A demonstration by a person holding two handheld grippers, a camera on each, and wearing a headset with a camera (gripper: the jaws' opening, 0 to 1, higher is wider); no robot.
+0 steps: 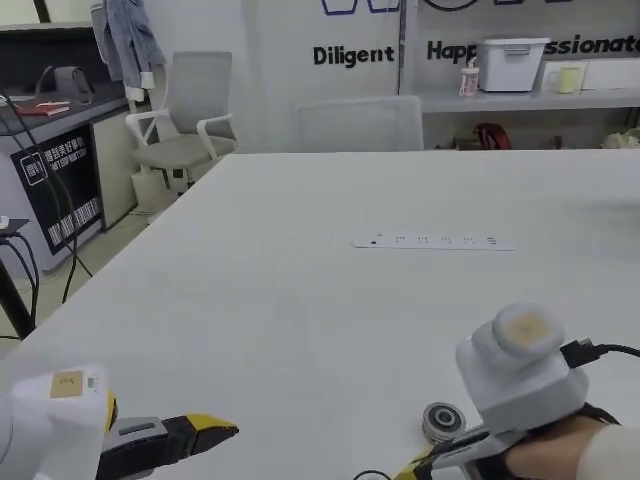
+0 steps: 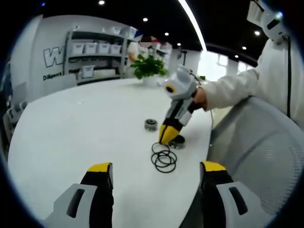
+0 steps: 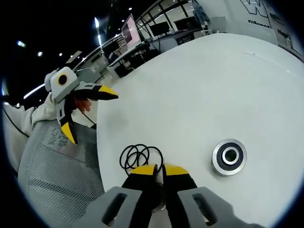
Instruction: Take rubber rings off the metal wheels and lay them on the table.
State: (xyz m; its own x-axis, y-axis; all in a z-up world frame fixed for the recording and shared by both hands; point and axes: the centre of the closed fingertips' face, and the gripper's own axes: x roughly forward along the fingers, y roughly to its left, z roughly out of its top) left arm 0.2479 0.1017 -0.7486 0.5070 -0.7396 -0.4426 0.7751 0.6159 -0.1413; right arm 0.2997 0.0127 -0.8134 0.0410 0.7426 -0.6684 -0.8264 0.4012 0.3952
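The left gripper [image 2: 156, 168] hovers with jaws spread wide over the white table [image 2: 71, 128], while the right gripper [image 3: 159, 170] has its jaws drawn nearly together about a metal wheel [image 2: 178, 141] at the table's near edge, loose black rubber rings [image 3: 140, 156] heaped just beside it and another wheel [image 3: 229, 156] lying near

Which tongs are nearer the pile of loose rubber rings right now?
Right. The right tongs are tip-down just beside the rubber rings; the left tongs hang open, well back from them.
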